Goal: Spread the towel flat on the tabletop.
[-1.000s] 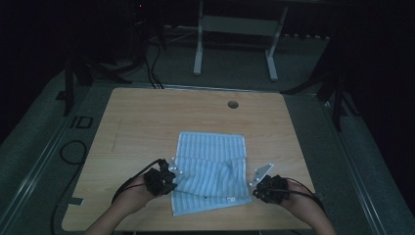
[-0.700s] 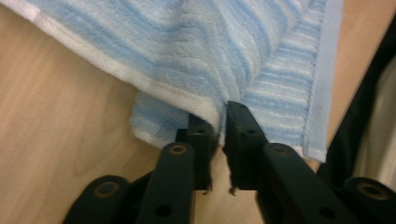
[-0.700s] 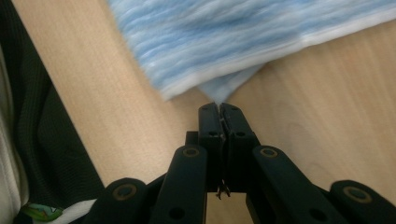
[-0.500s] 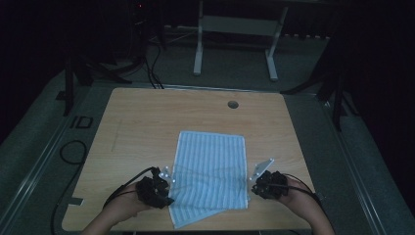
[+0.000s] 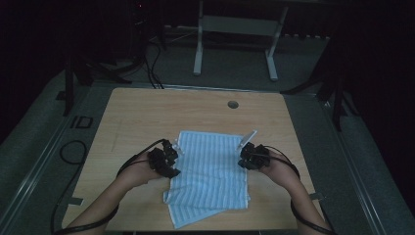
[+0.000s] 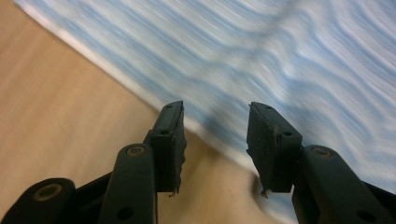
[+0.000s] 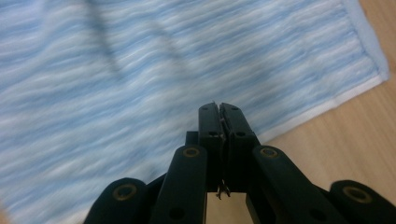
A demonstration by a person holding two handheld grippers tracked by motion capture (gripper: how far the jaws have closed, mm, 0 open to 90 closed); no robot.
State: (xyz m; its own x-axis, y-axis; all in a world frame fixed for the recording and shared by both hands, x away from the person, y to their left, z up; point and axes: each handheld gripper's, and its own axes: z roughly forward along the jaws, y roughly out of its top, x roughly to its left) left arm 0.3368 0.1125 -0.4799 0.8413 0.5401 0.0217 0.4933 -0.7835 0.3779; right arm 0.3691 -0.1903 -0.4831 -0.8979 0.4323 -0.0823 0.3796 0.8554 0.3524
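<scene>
A blue-and-white striped cloth (image 5: pixel 210 176) lies folded on a wooden table (image 5: pixel 147 112), near the front edge, with a lower layer sticking out at the front left. A person's hands come in from the bottom, one gripper at each side of the cloth.

The cloth looks light, soft and floppy. It will likely sag and wrinkle when lifted, and the layers may slide apart. The firmest places to take hold appear to be the white hemmed edges and corners, pinching through all layers at once.

The left gripper (image 5: pixel 172 157) is at the cloth's left edge. In the left gripper view its jaws stand well apart and hold nothing, poised over the white hem (image 6: pixel 140 95) where cloth meets bare wood. Whether the tips touch the cloth cannot be told.

The right gripper (image 5: pixel 247 155) is at the right edge. In the right gripper view its jaws are pressed together with nothing visibly between them, hovering just inside the hem near a cloth corner (image 7: pixel 378 74).
</scene>
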